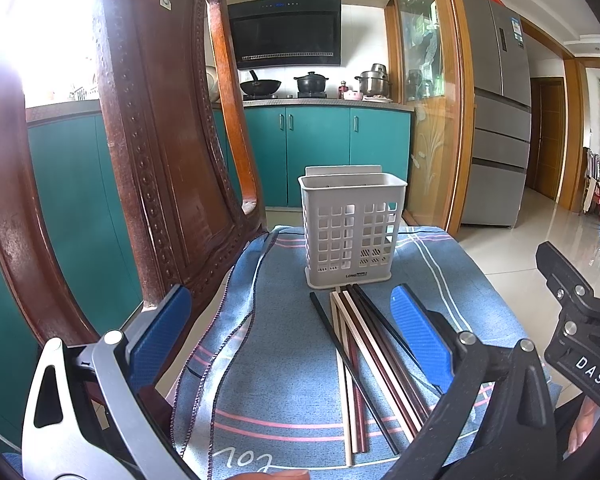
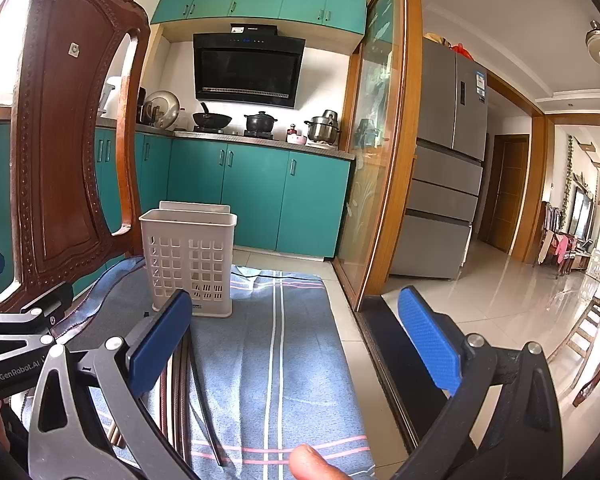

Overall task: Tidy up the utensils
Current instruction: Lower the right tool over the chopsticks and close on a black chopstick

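In the left wrist view, the left hand-held gripper (image 1: 296, 336) fills the bottom of the frame with its blue pads (image 1: 164, 332) spread wide apart and nothing between them. A bundle of chopsticks (image 1: 364, 360) lies on a blue striped cloth (image 1: 284, 360) in the lower middle of that frame, between the two pads, fanned slightly, the far tips just short of the basket base. The sticks are mixed: dark brown, black and pale cream. The white slotted basket (image 1: 352, 228) stands upright at the centre of the frame on the far part of the cloth; what its top holds cannot be made out. A carved wooden chair back (image 1: 140, 152) rises along the left side, beside the cloth. The right hand-held gripper shows at the right edge of this view as a black body, apart from the chopsticks. In the right wrist view, the right hand-held gripper (image 2: 300, 340) also has its pads wide apart and empty, over the cloth (image 2: 268, 360). There the basket (image 2: 188, 260) stands left of centre and the chopsticks (image 2: 184, 384) lie at lower left, partly hidden behind the left pad (image 2: 160, 344). A fingertip (image 2: 312, 460) shows at the bottom edge. Teal cabinets (image 2: 260, 196) and a stove with pots fill the background.
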`<state>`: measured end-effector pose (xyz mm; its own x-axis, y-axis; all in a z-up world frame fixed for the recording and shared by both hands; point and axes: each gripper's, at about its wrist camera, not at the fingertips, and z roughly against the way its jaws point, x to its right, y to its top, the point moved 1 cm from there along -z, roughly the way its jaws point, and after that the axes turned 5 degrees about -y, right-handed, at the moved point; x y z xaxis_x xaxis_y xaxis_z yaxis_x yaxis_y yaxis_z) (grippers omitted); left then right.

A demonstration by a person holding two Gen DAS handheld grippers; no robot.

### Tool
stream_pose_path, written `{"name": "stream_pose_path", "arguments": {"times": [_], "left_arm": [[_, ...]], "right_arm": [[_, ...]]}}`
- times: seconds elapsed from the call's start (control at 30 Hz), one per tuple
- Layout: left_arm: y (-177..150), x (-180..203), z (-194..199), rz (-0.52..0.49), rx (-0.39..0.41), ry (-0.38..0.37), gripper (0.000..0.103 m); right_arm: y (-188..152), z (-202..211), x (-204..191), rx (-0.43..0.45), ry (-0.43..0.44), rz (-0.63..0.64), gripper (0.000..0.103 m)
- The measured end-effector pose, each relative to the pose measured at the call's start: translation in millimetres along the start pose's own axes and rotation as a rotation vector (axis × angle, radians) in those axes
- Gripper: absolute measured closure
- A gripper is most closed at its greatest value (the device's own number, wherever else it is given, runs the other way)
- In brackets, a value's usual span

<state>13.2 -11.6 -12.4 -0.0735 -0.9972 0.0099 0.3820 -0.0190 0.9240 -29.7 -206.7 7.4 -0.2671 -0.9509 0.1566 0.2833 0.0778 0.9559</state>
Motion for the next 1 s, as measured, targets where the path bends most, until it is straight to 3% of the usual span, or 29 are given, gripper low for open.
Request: {"name": "stream_pose_path", "arguments": {"times": [0.1, 0.2, 0.27, 0.33, 0.47, 0.53, 0.6, 0.7, 0.8, 0.83, 0.9, 1.0], "left_arm": [[-1, 0, -1, -0.002, -0.005, 0.004, 0.004], [-1, 0, -4, -0.004, -0.022, 0.006, 0.004], [-2, 0, -9, -0.016, -0.045, 0.022, 0.004], [-3, 1, -13, -0.025, -0.064, 0.045, 0.004], [-6, 1, -21, -0.028, -0.11, 0.051, 0.004], [-10, 3, -27, -0.036, -0.145, 0.036, 0.01], [-14, 5, -34, -0.039, -0.195, 0.028, 0.031], [-22, 4, -44, -0.031, -0.25, 0.026, 0.042], [-26, -1, -53, -0.011, -0.299, 0.007, 0.044], [-25, -4, -57, 0.002, -0.323, -0.007, 0.047], [-21, -10, -70, 0.041, -0.379, -0.049, 0.062], [-14, -18, -94, 0.112, -0.489, -0.112, 0.075]], "right_arm": [[0, 0, 1, 0.003, -0.013, 0.001, 0.003], [0, -7, -4, 0.017, -0.147, 0.074, 0.003], [-7, -27, -13, -0.065, -0.199, 0.182, 0.003], [-13, -43, -13, -0.146, -0.195, 0.203, 0.003], [-13, -46, -13, -0.159, -0.161, 0.205, 0.005], [-15, -47, -15, -0.152, -0.157, 0.21, 0.006], [-18, -51, -16, -0.162, -0.147, 0.205, 0.006], [-19, -64, -16, -0.213, -0.133, 0.193, 0.01], [-18, -87, -14, -0.321, -0.079, 0.194, 0.035], [-15, -102, -14, -0.384, -0.033, 0.182, 0.049], [-9, -125, -18, -0.481, 0.063, 0.166, 0.056], [-4, -170, -42, -0.628, 0.244, 0.184, 0.06]]}}
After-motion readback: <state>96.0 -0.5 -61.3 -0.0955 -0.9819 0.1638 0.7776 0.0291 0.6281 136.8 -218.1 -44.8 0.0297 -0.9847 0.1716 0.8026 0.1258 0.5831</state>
